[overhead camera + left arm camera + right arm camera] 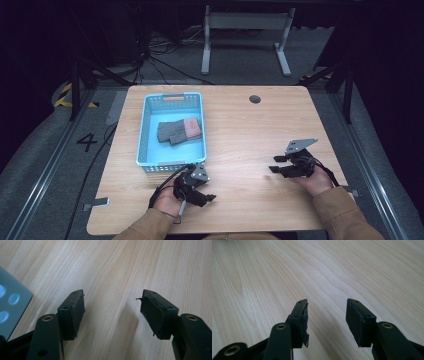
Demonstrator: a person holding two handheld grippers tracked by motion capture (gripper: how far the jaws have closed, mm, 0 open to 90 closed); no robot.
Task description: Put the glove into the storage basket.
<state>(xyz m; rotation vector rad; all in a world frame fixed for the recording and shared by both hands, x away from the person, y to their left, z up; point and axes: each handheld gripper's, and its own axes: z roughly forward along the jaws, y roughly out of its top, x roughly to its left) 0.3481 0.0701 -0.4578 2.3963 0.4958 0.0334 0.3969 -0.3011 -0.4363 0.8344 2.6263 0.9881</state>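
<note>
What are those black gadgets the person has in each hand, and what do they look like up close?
They are hand-held grippers. Each, the left gripper and the right gripper, is black with two blunt jaws faced with dark rubbery pads, the pad edges frayed. Brass-coloured rivets sit at the jaw pivots. A grey three-cornered plate tops each, and a black cable trails off. The sleeves are tan.

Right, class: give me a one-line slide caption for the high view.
Two open hand-held grippers, left and right, rest on a wooden table beside a blue basket holding folded grey gloves.
</note>
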